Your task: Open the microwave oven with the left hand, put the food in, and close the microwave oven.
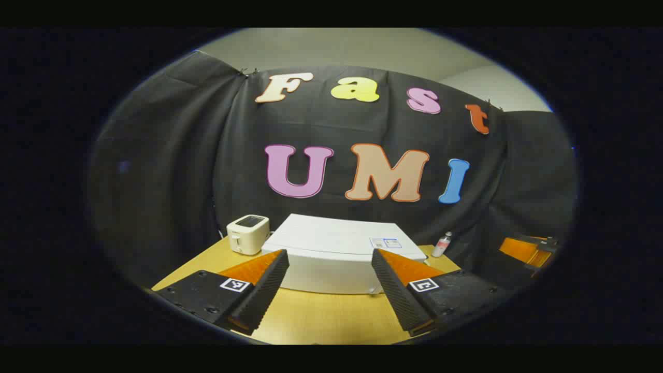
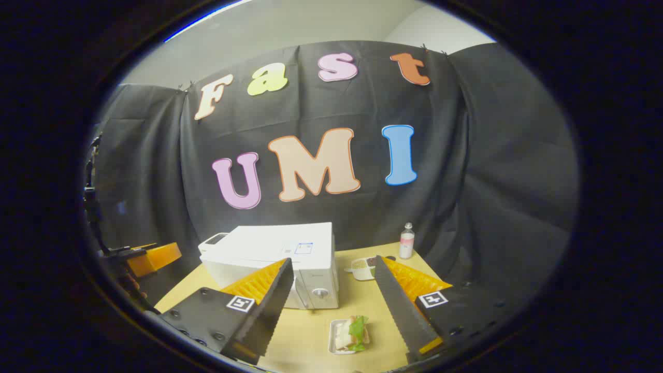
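Note:
A white microwave oven (image 1: 336, 254) stands shut in the middle of the wooden table (image 1: 311, 316); it also appears in the right gripper view (image 2: 279, 259). My left gripper (image 1: 326, 295) hovers open above the table in front of it, with nothing between its fingers. A small white tray with a sandwich and lettuce (image 2: 349, 334) lies on the table in front of the microwave's right end. My right gripper (image 2: 331, 316) is open just above and before that food. The other gripper (image 2: 147, 259) shows at the far left of the right gripper view.
A cream toaster (image 1: 248, 234) sits left of the microwave. A small bottle (image 2: 407, 241) stands at the back right by the cloth wall. A compartment dish with food (image 2: 365, 268) lies right of the microwave. The table's front edge is close below both grippers.

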Motion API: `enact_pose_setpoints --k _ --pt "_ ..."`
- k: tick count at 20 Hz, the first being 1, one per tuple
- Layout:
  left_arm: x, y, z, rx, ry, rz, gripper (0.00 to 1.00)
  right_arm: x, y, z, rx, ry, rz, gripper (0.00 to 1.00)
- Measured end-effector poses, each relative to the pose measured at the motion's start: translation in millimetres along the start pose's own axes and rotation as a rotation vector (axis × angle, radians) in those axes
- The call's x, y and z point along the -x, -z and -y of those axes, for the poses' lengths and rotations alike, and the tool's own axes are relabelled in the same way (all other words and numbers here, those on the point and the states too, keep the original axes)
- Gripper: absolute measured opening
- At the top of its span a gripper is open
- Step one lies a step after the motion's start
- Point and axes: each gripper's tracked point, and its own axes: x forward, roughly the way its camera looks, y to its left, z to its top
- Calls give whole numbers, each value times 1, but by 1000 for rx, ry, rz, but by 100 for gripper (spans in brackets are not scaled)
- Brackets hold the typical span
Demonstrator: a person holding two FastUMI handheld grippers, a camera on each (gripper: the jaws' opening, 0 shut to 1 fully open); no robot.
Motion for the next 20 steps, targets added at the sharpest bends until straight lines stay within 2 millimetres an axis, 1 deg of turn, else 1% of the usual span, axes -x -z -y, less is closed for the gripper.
enact_pose_setpoints --k 1,2,3,4,6,7,8,9,12,13,17,18,19,20 --pt "2 -5 0 -3 -6 22 93 0 -2 2 -3 -2 9 91" --pt "4 -11 -1 -9 -12 45 95 -1 -6 3 -3 -3 21 91" --pt "6 -16 -1 -19 -17 69 94 -2 -11 4 -3 -4 37 98" --pt "6 -22 -1 -29 -21 91 92 -2 -15 5 -5 -3 51 98" --pt "4 -30 -1 -41 -30 122 92 -5 -25 7 -9 -5 82 98" --pt "3 -31 0 -41 -30 129 95 -5 -29 7 -8 -6 98 98" --pt "1 -32 1 -38 -31 131 95 -4 -34 8 -5 -7 113 98" --pt "0 -31 2 -32 -29 131 92 -4 -38 10 -3 -4 128 98" --pt "-9 -26 6 -7 -12 116 92 -3 -39 20 37 28 134 98" --pt "-11 -22 8 -4 -5 104 92 -2 -40 23 55 42 134 90" --pt "-23 -17 12 -20 20 74 92 4 -44 30 81 75 148 91" --pt "-25 -16 15 -20 29 71 95 6 -45 32 86 85 151 91" --pt "-28 -15 18 -20 40 67 95 8 -46 34 95 96 155 91" --pt "-30 -12 22 -18 50 60 93 11 -48 36 107 107 161 91"
